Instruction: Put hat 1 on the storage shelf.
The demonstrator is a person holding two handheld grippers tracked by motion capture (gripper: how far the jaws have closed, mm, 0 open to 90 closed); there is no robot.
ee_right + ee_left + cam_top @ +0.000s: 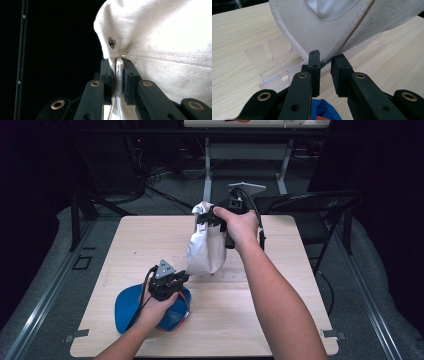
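I hold the white cap (206, 242) hanging long-axis vertical, right gripper (117, 75) clamped on its top; left gripper (325, 71), narrowed, closes around its lower edge.

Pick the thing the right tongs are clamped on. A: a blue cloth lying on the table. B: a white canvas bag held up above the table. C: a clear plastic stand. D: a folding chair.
B: in the right gripper view the right tongs pinch a fold of the white canvas bag, which hangs above the table in the high view.
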